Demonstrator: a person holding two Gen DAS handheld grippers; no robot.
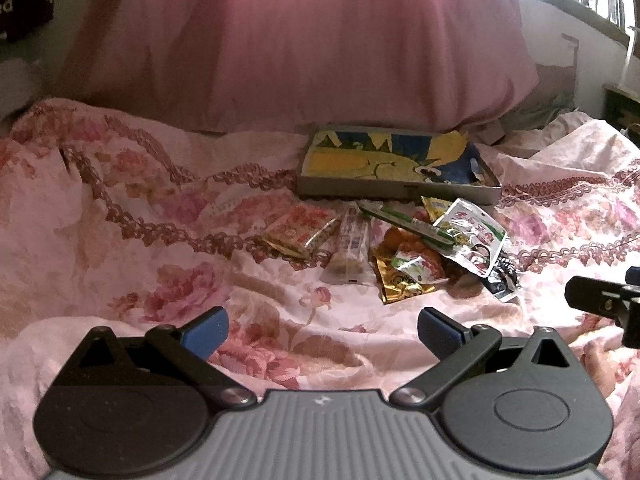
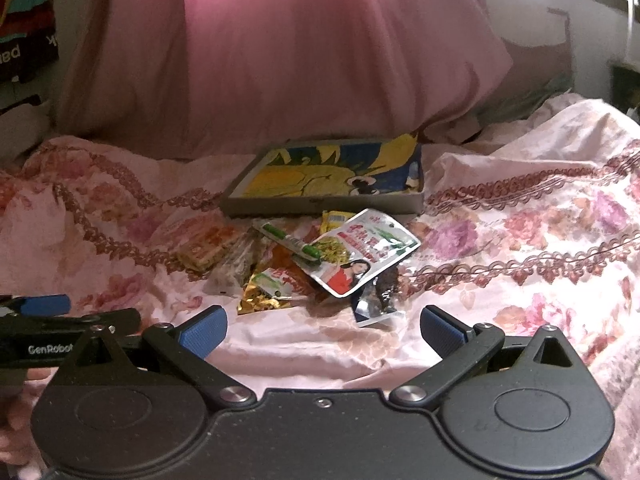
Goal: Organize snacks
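Here, both grippers hover low over a bed covered with a pink flowered quilt (image 1: 132,216), side by side and pointing toward the same heap of snacks. The left gripper (image 1: 322,334) is level, its blue-padded fingers (image 1: 206,336) spread wide with nothing between them; the right gripper (image 2: 323,333) is likewise level and wide open, holding nothing. In the right wrist view the left gripper's side shows at the left edge, with part of the person's hand (image 2: 16,436) under it. The snacks lie in a loose pile on the quilt, ahead of both grippers and apart from them: a white packet with a woman's picture (image 2: 360,258) on top, a green stick-shaped packet (image 2: 292,246) resting across it, a gold foil packet (image 2: 260,300) at the near edge, a dark packet (image 2: 378,300) below the white one, a clear packet (image 1: 348,256) and an orange-red packet (image 1: 296,228) to the left. Just behind the pile sits a shallow box (image 1: 396,190) with a yellow and blue cartoon picture inside; its front wall almost touches the nearest packets. A large pink pillow (image 1: 320,40) rises behind the box.
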